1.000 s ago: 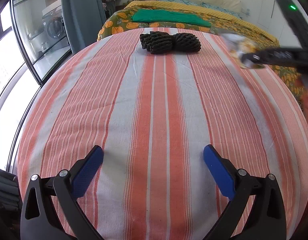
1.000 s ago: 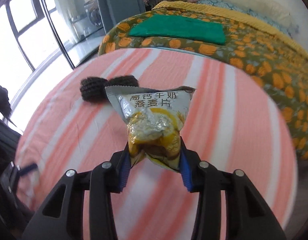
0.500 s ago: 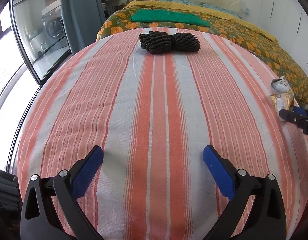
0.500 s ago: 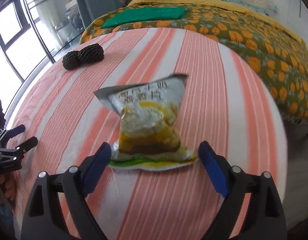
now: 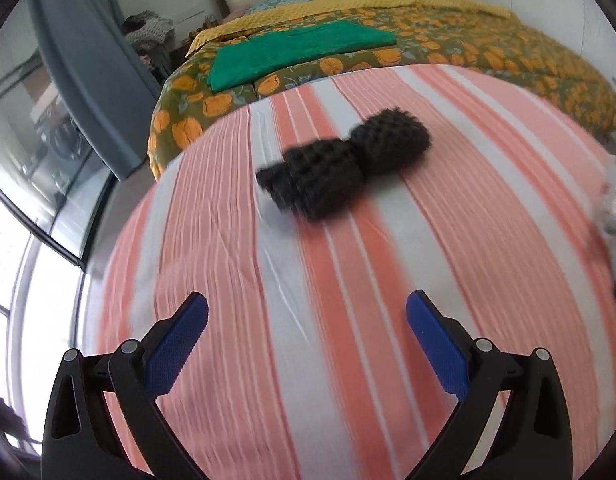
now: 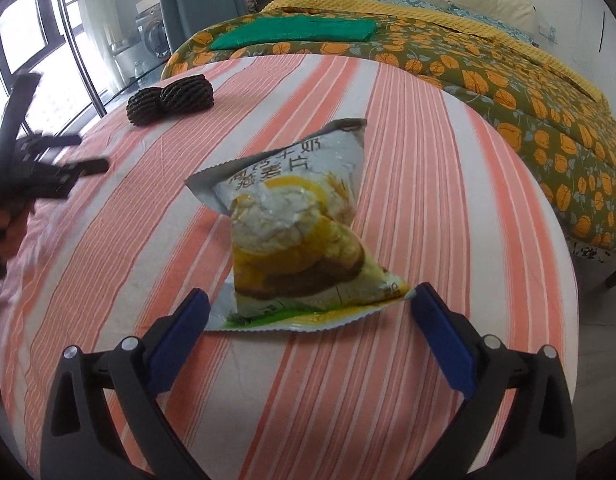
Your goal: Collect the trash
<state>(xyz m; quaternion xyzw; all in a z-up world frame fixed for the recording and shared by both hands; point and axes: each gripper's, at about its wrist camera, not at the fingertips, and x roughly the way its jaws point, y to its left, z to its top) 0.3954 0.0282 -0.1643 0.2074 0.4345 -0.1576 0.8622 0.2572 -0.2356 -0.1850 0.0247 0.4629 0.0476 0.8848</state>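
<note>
A crumpled silver and yellow snack bag (image 6: 295, 232) lies on the striped tablecloth (image 6: 428, 160). My right gripper (image 6: 311, 294) straddles its lower end with the jaws still opening; the blue pads do not press on it, though the right pad's tip sits by the bag's corner. A black foam net bundle (image 5: 344, 168) rests further up the table, blurred, ahead of my left gripper (image 5: 307, 304), which is open with nothing between its fingers. The bundle (image 6: 169, 98) and the left gripper (image 6: 47, 160) also show at the left of the right wrist view.
Behind the table is a bed with an orange-patterned cover (image 6: 508, 72) and a folded green cloth (image 6: 295, 32) on it. Windows and a grey curtain (image 5: 87, 60) run along the left. The table's edge drops off at the right (image 6: 564, 280).
My right gripper came down, set the snack bag on the cloth and spread its jaws off it. My left gripper swung closer to the black foam bundle and rolled.
</note>
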